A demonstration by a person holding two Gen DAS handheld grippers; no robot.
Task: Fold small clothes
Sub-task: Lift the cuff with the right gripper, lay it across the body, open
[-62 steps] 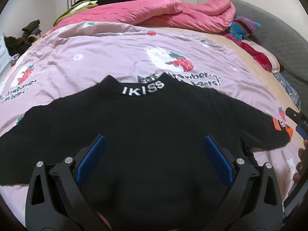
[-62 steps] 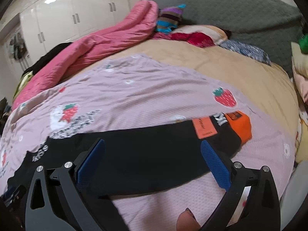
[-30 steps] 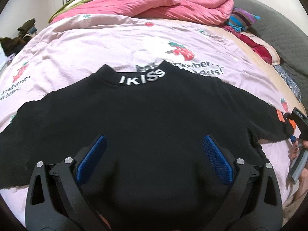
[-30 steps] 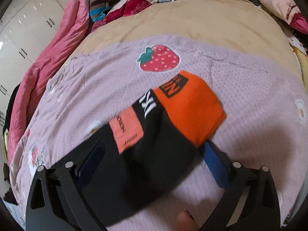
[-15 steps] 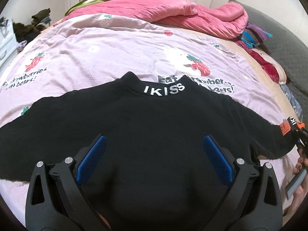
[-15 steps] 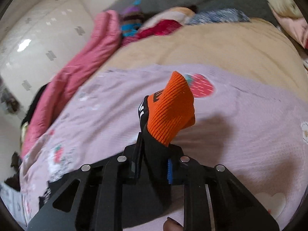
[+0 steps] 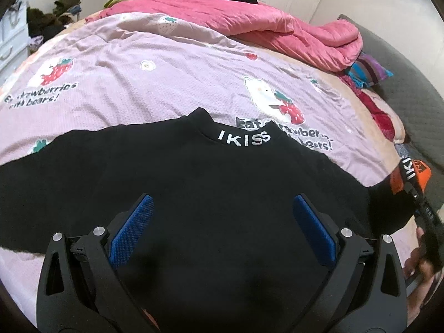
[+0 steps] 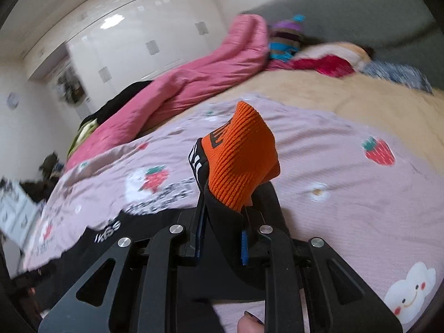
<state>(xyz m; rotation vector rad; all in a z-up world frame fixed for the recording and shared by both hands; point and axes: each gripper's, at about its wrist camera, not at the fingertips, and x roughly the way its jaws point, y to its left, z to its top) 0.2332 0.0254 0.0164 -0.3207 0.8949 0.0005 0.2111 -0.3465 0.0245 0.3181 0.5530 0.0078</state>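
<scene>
The bed (image 7: 166, 77), covered by a pink strawberry-print sheet, carries the black sweater (image 7: 222, 194), which lies flat on the near part, collar to the far side, its long axis running left to right through both spread sleeves. A rolled pink quilt (image 7: 277, 30) lies well apart at the far edge, so I judge the room over the sweater's body free for a fold. My left gripper (image 7: 222, 233) hangs over the middle of the body, jaws wide and holding nothing. My right gripper (image 8: 219, 238) is clamped narrowly on the right sleeve just behind its orange cuff (image 8: 241, 155), which stands upright above the jaws, lifted off the sheet. In the left view the cuff (image 7: 416, 174) sits at the far right edge; the sweater's body therefore lies to the left of the right gripper. I judge the coming move a carry of the sleeve leftward across the body; the right hand is plainly the nearer.
</scene>
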